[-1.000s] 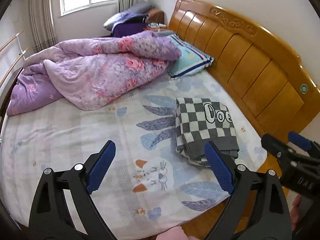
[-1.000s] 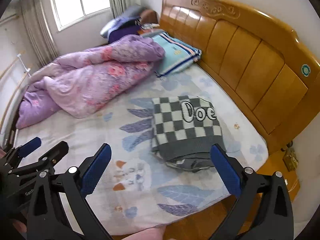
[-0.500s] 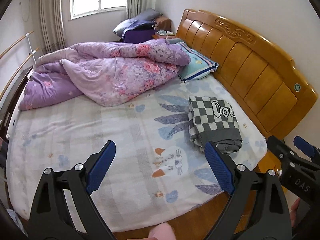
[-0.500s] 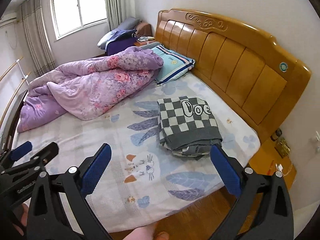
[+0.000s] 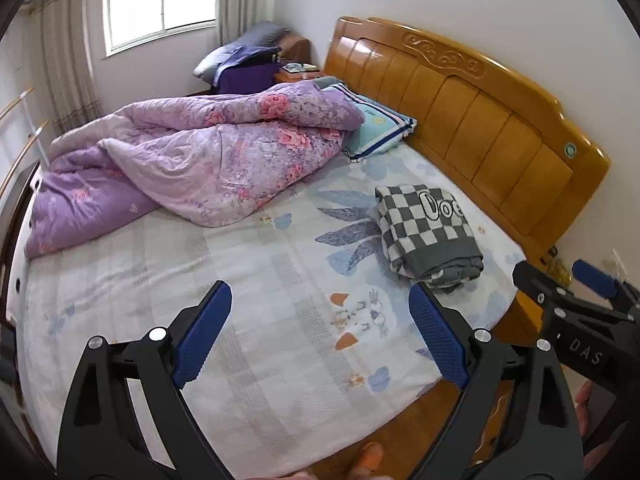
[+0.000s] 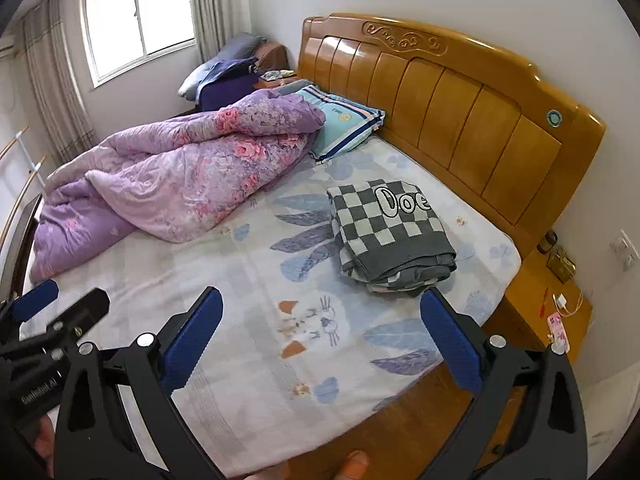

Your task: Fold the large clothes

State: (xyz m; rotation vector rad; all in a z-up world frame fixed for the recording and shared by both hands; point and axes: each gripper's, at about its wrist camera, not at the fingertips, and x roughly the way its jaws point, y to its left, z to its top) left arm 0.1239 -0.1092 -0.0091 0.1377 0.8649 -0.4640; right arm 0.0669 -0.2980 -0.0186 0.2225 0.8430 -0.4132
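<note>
A grey and white checkered garment [image 5: 428, 232] with "Doe" lettering lies folded into a compact stack on the bed near the headboard; it also shows in the right wrist view [image 6: 390, 232]. My left gripper [image 5: 320, 334] is open and empty, held above the bed's near edge, well short of the garment. My right gripper [image 6: 318, 338] is open and empty, also back from the garment. Each gripper shows at the side of the other's view.
A crumpled purple floral quilt [image 5: 200, 160] covers the far left of the bed. A striped blue pillow [image 5: 378, 128] lies by the wooden headboard [image 5: 480, 120]. A bedside table [image 6: 548, 304] with small items stands at the right. The printed sheet [image 5: 260, 300] lies flat.
Both grippers have pulled back and up from the bed; the folded garment looks smaller and farther away. It has not moved on the bed. Both stay open.
</note>
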